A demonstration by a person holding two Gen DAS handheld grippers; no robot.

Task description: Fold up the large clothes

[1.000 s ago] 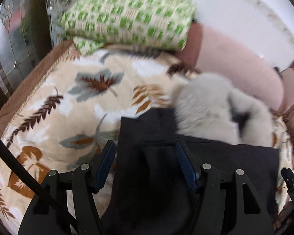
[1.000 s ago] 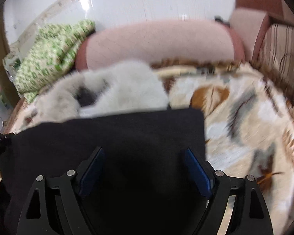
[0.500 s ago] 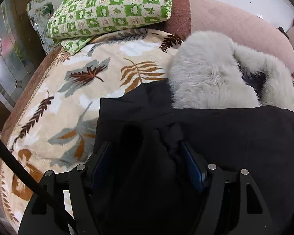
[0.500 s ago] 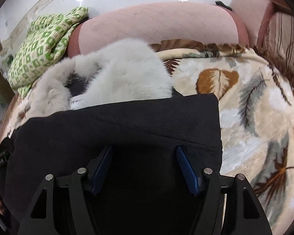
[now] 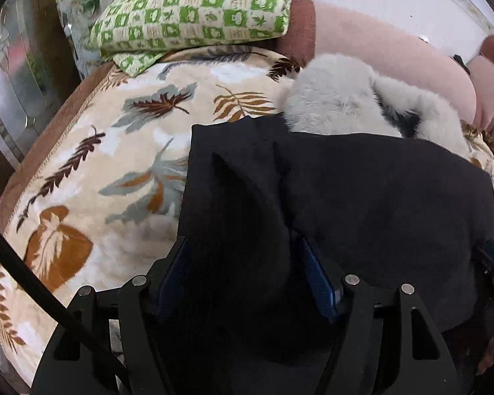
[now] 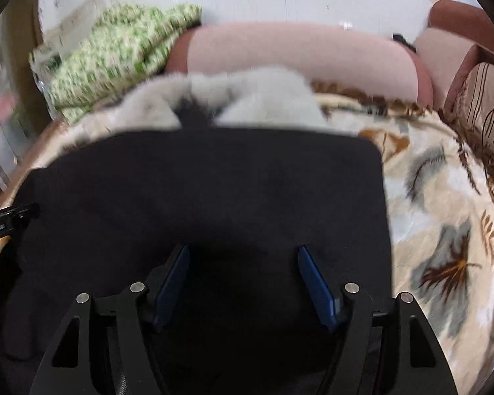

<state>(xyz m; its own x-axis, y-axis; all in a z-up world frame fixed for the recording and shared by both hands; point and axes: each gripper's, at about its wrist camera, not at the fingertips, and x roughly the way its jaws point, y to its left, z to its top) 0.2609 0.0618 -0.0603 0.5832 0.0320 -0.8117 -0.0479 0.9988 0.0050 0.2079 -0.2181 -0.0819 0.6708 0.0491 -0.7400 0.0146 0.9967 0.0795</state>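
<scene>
coat (image 5: 362, 197) – 1 | pillow (image 5: 197, 13) – 1 | bolster (image 6: 296, 59) – 1 | blanket (image 5: 98, 164) – 1

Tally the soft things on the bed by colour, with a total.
Black: 1, coat
Grey: 1, fur collar
Green check: 1, pillow
Pink: 1, bolster
Total: 4

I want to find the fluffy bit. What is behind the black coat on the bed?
Behind the black coat lies its grey fur collar, then a pink bolster. Under the coat, the leaf-print blanket shows only at the sides; the rest is covered.
</scene>
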